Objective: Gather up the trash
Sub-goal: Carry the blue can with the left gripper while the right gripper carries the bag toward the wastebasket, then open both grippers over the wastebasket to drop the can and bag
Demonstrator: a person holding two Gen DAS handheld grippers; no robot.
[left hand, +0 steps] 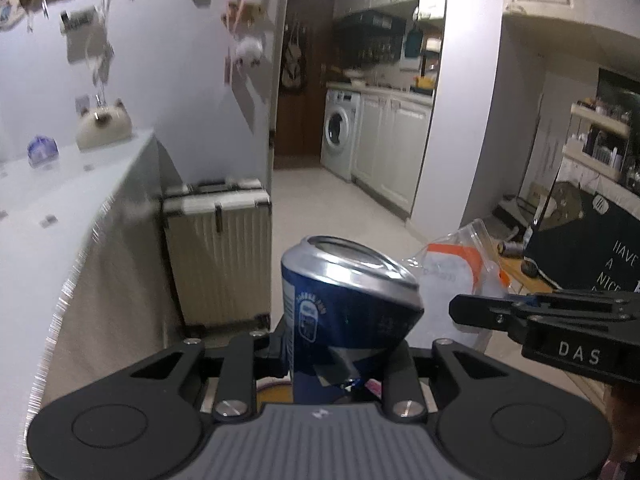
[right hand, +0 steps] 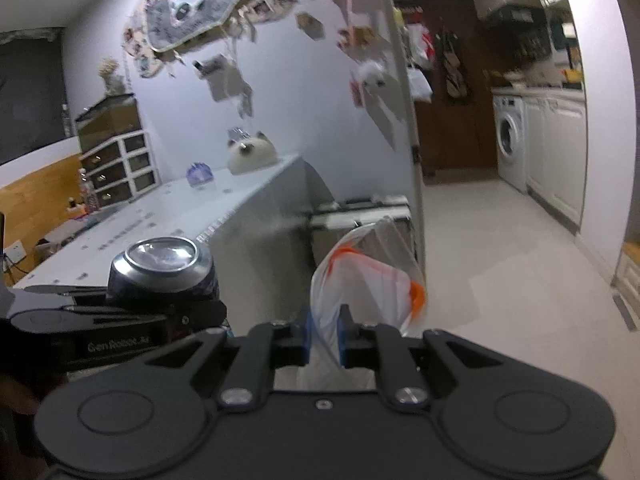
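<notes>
The left gripper [left hand: 344, 356] is clamped on a dented blue and silver aluminium drink can [left hand: 344, 300], its jaws pressing the lower body from either side. The can stands roughly upright with a slight lean, silver end uppermost. Gripping low on the body leaves the upper part clear, which in my judgement suits dropping it into a container.

The right gripper [right hand: 324, 340] has its jaws drawn nearly together, pinching a clear plastic bag with orange markings [right hand: 368, 280]. The blue pads [right hand: 306, 344] bear on the thin film, and the rest of the bag stands up limp and folded above them. A tight pinch is what so thin and slippery a sheet requires; anything looser would probably let it slide out.

The two grippers are carried side by side, near each other but not touching. From the left wrist view the bag [left hand: 460, 272] shows just to the right of the can, behind the tip of the right gripper [left hand: 456, 310]. From the right wrist view the can [right hand: 164, 268] sits at the left.

Both items are off any surface, held in the air over a pale tiled floor [right hand: 500, 260]. A white-topped table [right hand: 160, 212] carrying a cat-shaped ornament [right hand: 252, 152] runs along the left wall, with a cream ribbed suitcase [left hand: 218, 256] beside its end. No bin is visible in either view.

Assessment: two pieces of trash are secured, one in each gripper. Deposit remains to be done. The main risk is the bag slipping.
</notes>
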